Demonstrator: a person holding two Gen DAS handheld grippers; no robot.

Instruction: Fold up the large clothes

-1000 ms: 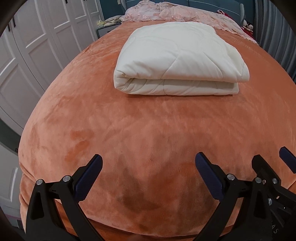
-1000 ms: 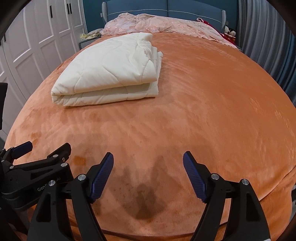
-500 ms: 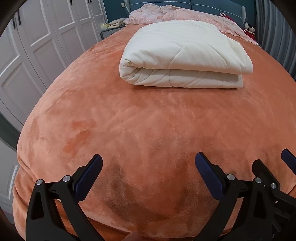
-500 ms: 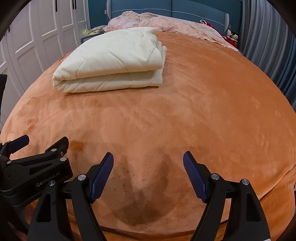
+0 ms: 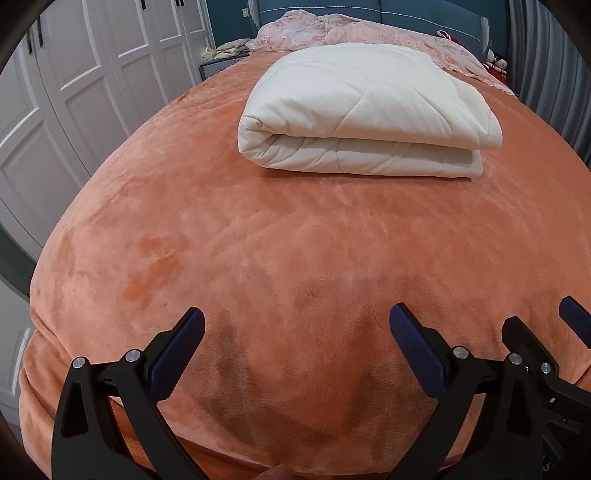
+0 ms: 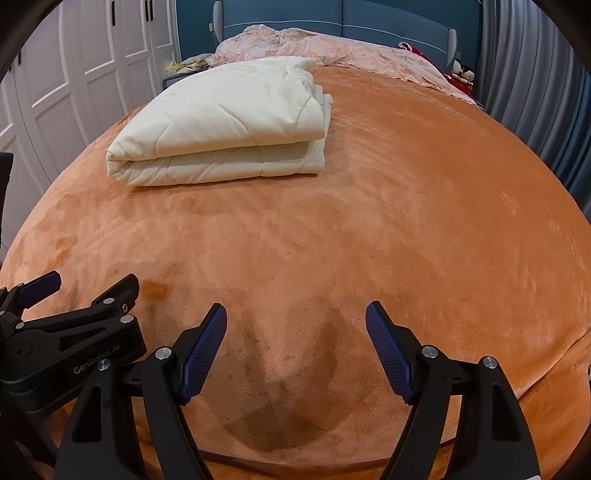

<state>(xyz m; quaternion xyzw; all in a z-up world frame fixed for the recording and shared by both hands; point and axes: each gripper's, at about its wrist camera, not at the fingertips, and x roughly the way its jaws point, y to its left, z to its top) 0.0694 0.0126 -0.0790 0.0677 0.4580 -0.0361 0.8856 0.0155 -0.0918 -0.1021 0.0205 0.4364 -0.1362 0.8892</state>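
A cream quilted comforter (image 5: pixel 365 110) lies folded into a thick rectangle on the orange plush bed cover (image 5: pixel 258 240), toward the far half of the bed. In the right wrist view the folded comforter (image 6: pixel 225 122) sits at the upper left. My left gripper (image 5: pixel 295 332) hovers open over the near edge of the bed, nothing between its blue pads. My right gripper (image 6: pixel 295 325) is open too, beside it, over the same near edge. Both are well short of the comforter. The right gripper's fingers (image 5: pixel 524 343) show at the left wrist view's right edge.
A crumpled pink lace cloth (image 6: pixel 332 48) lies at the head of the bed against a blue headboard (image 6: pixel 369 26). White wardrobe doors (image 5: pixel 74 92) line the left side. Grey-blue curtains (image 6: pixel 535 92) hang on the right. Soft toys (image 6: pixel 463 74) sit by the headboard.
Both views have tilted up a little, so the folded comforter sits slightly higher and closer to the frame's top. The grippers stay open and the comforter has not moved.
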